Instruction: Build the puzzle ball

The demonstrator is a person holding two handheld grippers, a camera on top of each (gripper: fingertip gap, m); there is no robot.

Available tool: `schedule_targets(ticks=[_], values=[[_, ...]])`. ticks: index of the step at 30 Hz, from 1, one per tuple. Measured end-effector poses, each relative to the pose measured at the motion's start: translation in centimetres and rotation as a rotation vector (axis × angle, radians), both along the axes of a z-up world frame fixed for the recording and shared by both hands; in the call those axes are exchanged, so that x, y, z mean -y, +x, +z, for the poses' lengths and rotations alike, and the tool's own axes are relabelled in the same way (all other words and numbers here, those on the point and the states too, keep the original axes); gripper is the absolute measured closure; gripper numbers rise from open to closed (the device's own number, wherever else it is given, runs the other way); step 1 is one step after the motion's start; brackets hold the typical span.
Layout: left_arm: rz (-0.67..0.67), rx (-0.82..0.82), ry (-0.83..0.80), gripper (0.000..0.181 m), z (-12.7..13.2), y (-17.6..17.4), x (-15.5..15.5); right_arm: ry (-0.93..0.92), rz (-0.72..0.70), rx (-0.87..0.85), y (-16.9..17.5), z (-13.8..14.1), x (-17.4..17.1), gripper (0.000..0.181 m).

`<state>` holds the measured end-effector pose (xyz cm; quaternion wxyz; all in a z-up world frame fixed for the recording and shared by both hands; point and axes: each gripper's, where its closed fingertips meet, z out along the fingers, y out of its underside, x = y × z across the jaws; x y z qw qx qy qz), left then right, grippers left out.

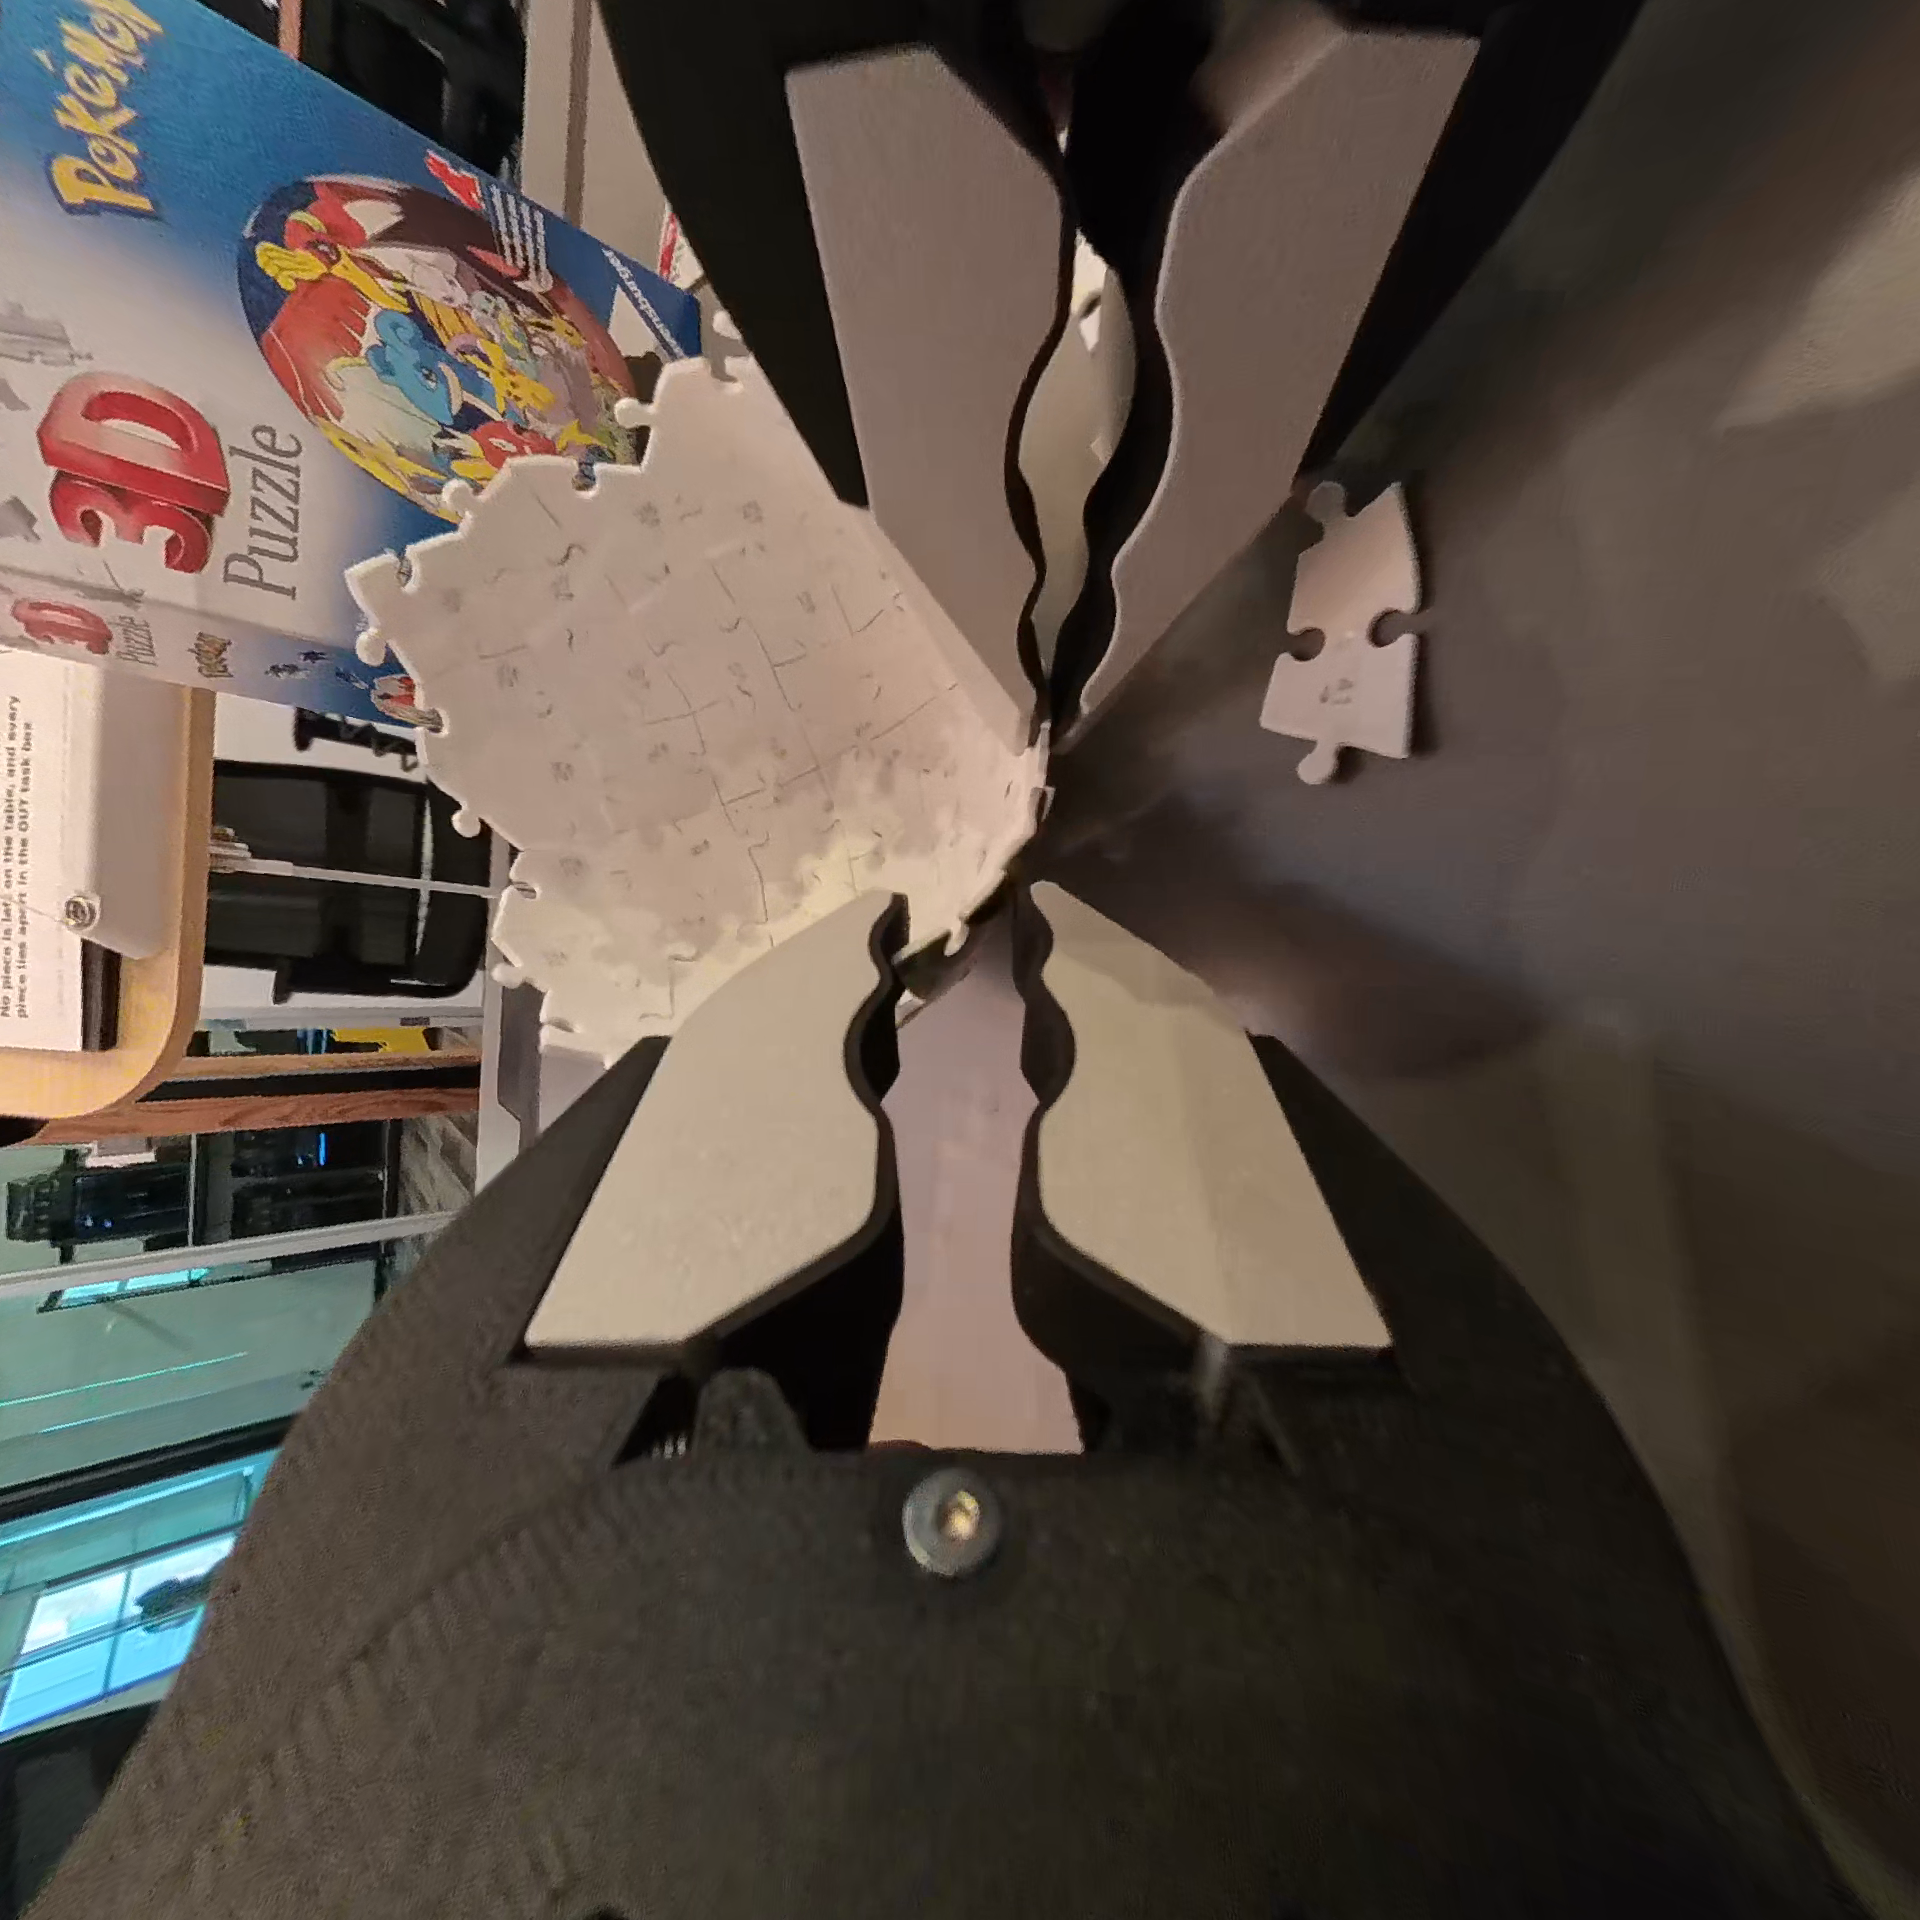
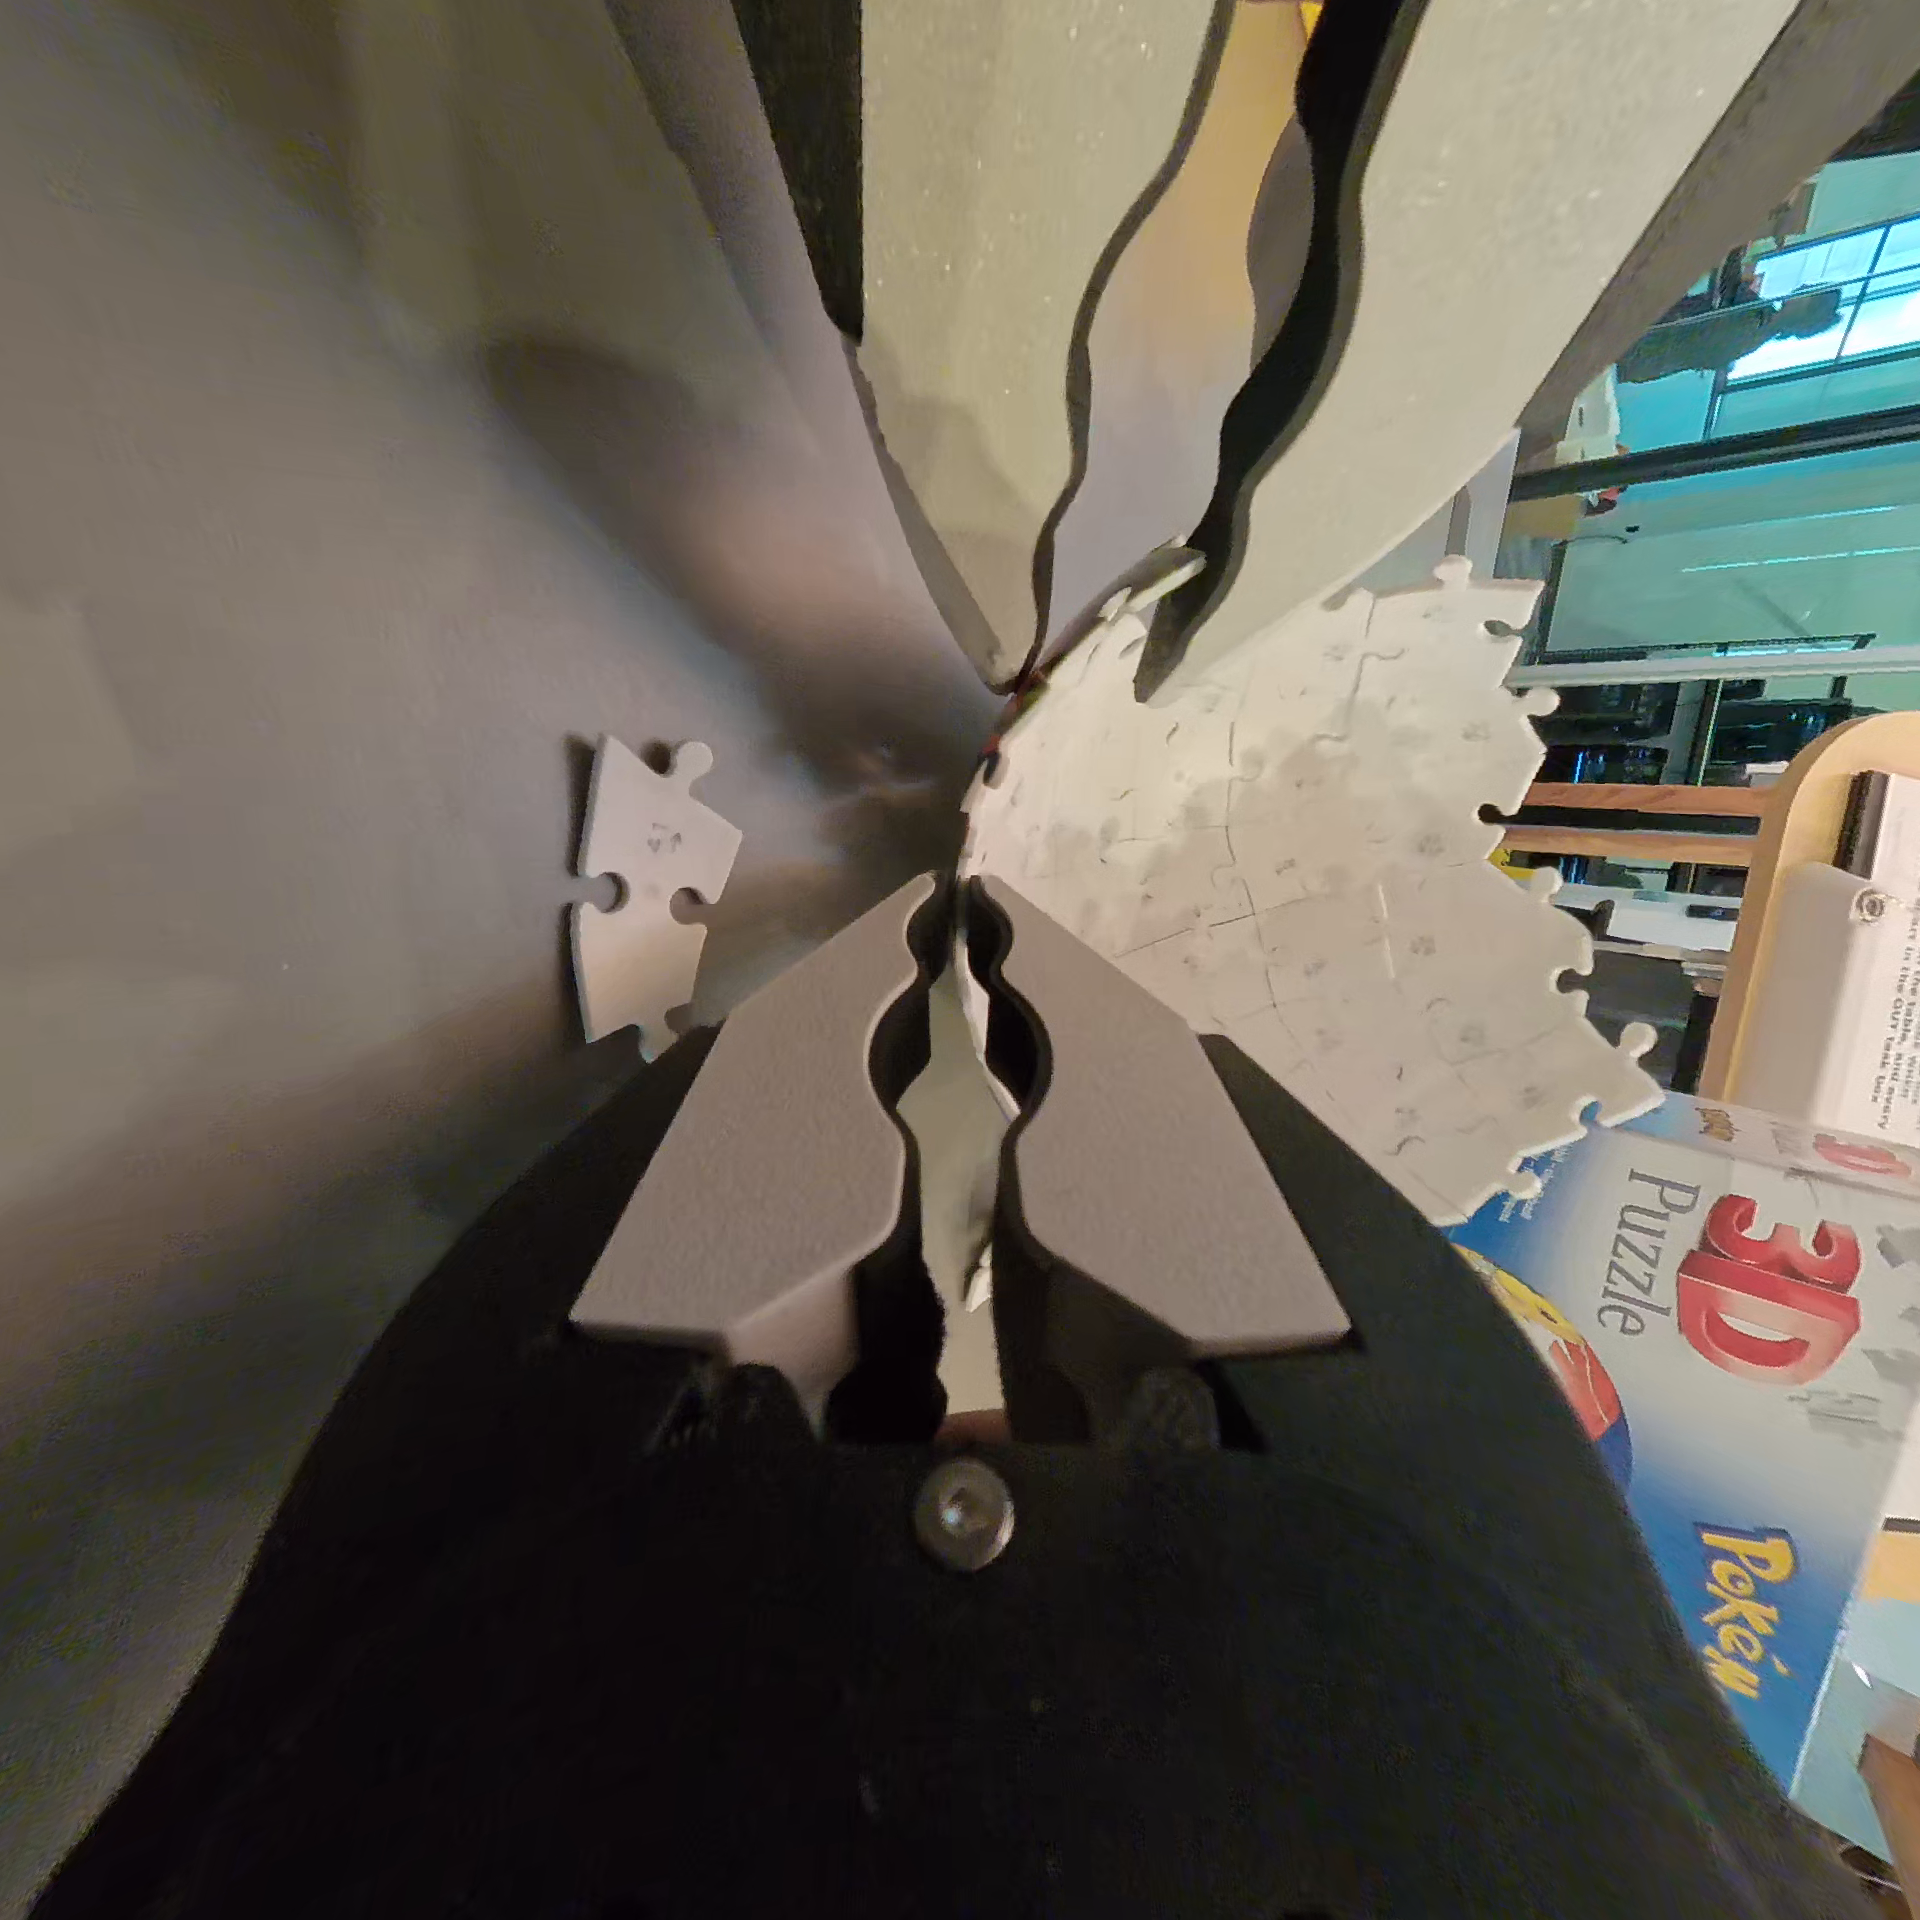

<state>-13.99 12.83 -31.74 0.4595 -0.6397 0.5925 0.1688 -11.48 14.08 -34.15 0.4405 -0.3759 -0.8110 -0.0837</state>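
The half-built puzzle ball [image 1: 707,717] is a curved white shell with its numbered inner side towards me and a jagged rim. It is held above the dark table [image 1: 1610,987]. My left gripper [image 1: 956,925] is shut on the shell's lower rim. My right gripper [image 1: 1044,717] comes in from above and is shut on the rim close by. In the right wrist view the shell [image 2: 1299,883] spreads to the right. There my right gripper [image 2: 956,894] pinches its white edge and the left gripper [image 2: 1075,665] grips it from above. A loose white piece [image 1: 1351,634] [image 2: 649,883] lies flat on the table.
The blue puzzle box [image 1: 208,416] [image 2: 1714,1299] stands just behind the shell. A wooden stand with a printed sheet [image 1: 104,883] [image 2: 1818,883] is beside it. Shelves and windows lie beyond. The grey table [image 2: 312,468] extends past the loose piece. Left tips to right tips: about 4 cm. Left tips and right tips are each some 6 cm from the loose white piece [image 2: 649,883]. Seen from the left wrist view [image 1: 1351,654] as well.
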Motion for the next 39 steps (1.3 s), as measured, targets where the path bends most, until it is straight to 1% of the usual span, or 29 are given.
schedule_targets(ticks=[5, 11, 25, 33, 37, 39], values=[[-0.028, 0.012, 0.021, 0.163, -0.2, 0.2, -0.1, 0.012, 0.004, 0.008, 0.1, -0.1, -0.1, 0.180], [-0.023, 0.055, 0.013, 0.165, -0.1, 0.3, -0.2, 0.027, 0.015, 0.017, 0.2, -0.1, -0.3, 0.181], [-0.039, 0.084, 0.005, 0.169, -0.1, 1.0, -0.2, -0.011, 0.037, -0.010, 0.3, 0.1, -0.4, 0.179], [-0.051, 0.089, 0.001, 0.172, -0.2, 1.2, -0.2, -0.049, 0.054, -0.030, -0.1, -0.1, -0.3, 0.167], [-0.059, 0.090, -0.005, 0.172, -0.2, 1.4, -0.2, -0.058, 0.065, -0.034, -0.3, -0.1, -0.6, 0.171], [-0.058, 0.097, -0.015, 0.172, -0.2, 1.4, -0.2, -0.053, 0.084, -0.040, -0.4, 0.1, -0.5, 0.178]])
